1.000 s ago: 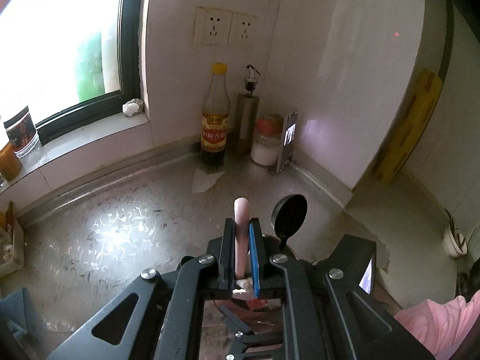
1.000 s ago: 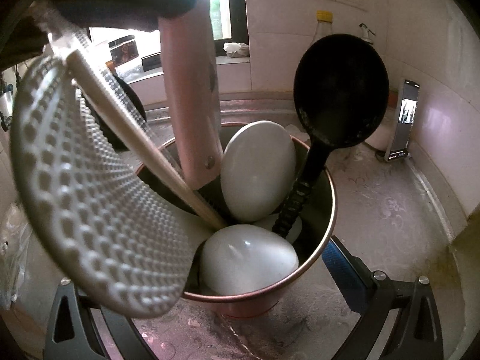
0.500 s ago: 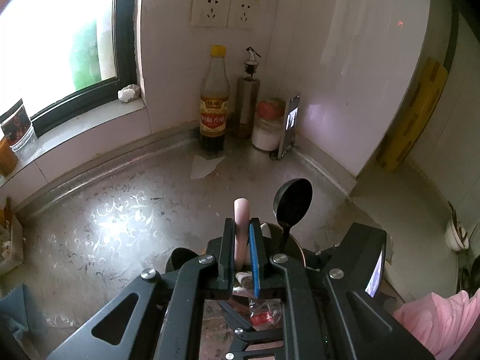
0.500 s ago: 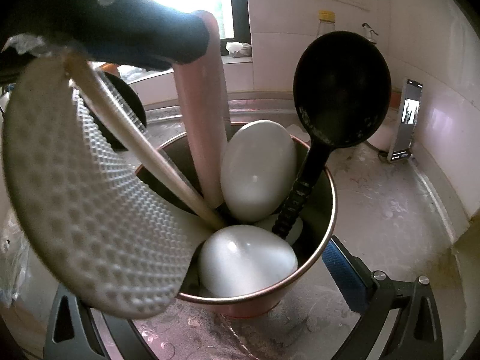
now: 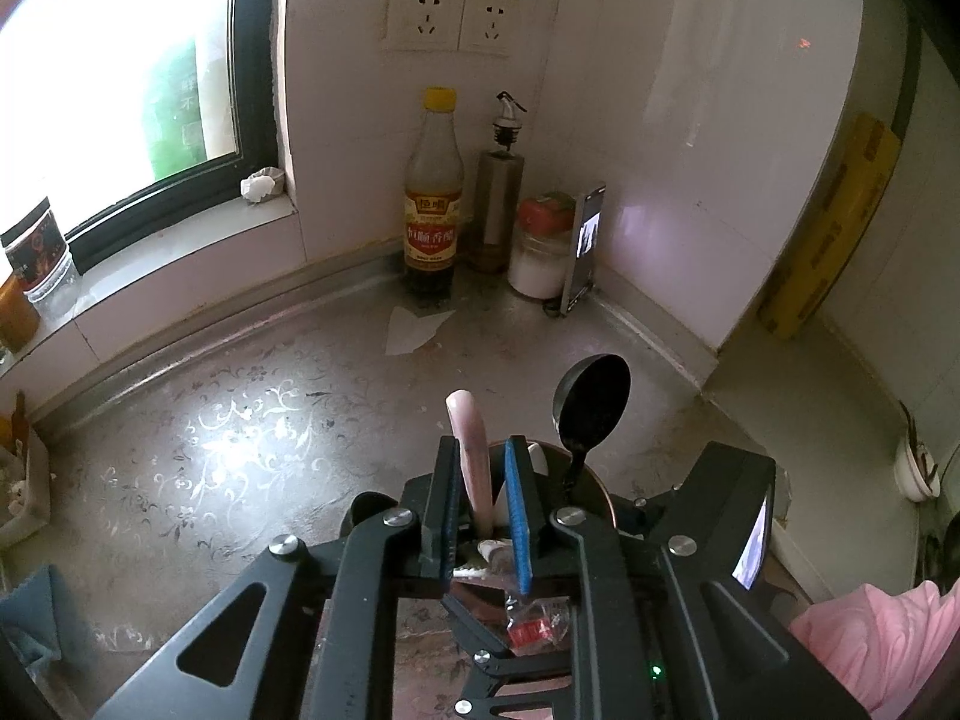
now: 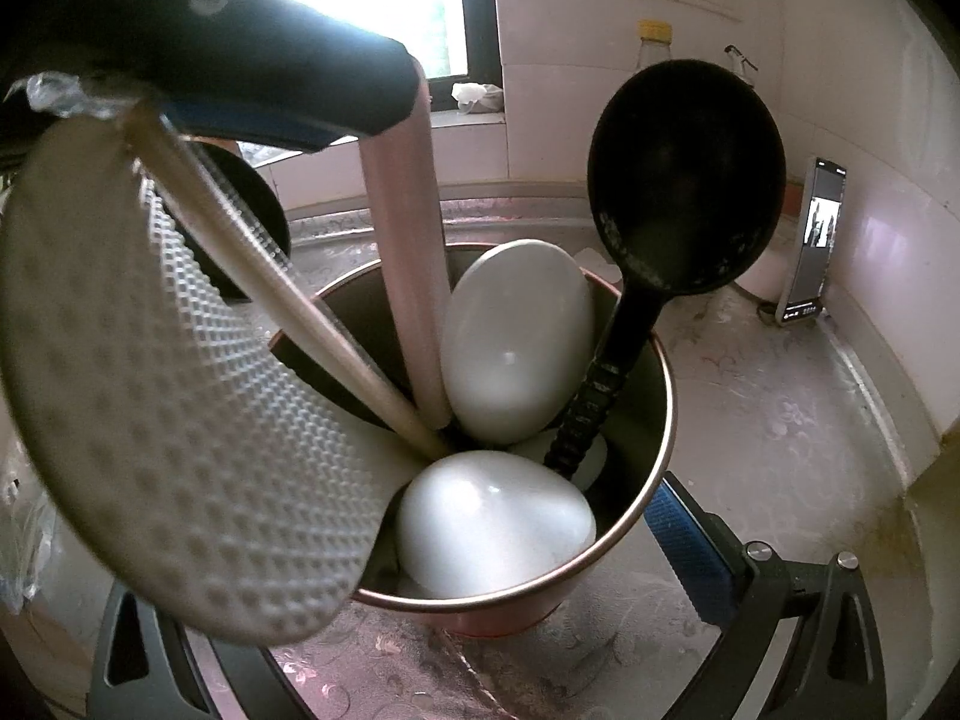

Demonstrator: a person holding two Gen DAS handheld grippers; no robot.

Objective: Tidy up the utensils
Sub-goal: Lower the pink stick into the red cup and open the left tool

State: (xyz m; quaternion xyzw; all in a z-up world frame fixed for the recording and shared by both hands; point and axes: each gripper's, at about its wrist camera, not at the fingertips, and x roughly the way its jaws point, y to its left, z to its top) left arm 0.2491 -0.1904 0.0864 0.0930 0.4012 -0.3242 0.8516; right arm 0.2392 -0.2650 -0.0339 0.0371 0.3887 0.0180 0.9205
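**Steel counter, copper-rimmed holder, one pink handle just let go**

Grey patterned countertop [image 5: 252,438] fills the left wrist view, running back to a tiled corner under a window [image 5: 114,60]. Against that corner stand a vinegar bottle [image 5: 433,192], a metal oil dispenser [image 5: 501,204], a red-lidded jar [image 5: 540,246] and a phone [image 5: 585,246] propped upright.

Near the front sits the utensil holder [image 6: 651,420], a round cup with a coppery rim, standing on the counter between the right gripper's fingers [image 6: 690,546]. The right gripper [image 6: 414,612] has its jaws wide apart on either side of the cup's base; only the blue-padded finger on the right shows clearly, and it lies just beside the cup wall, with contact impossible to judge.

Inside the holder lean a dimpled white rice paddle [image 6: 180,396], a black ladle [image 6: 684,180] with its bowl upward, two white spoons [image 6: 516,336], a pale stick-like handle [image 6: 288,306] and a pink handle [image 6: 408,252] standing almost upright.

The left gripper [image 5: 483,504] hovers over the holder with the pink handle between its pads. Its jaws have just been opening: a gap shows between the blue pad on the right and the handle, which leans toward the other finger.

A pink sleeve [image 5: 882,648] shows at the lower right of the left wrist view.
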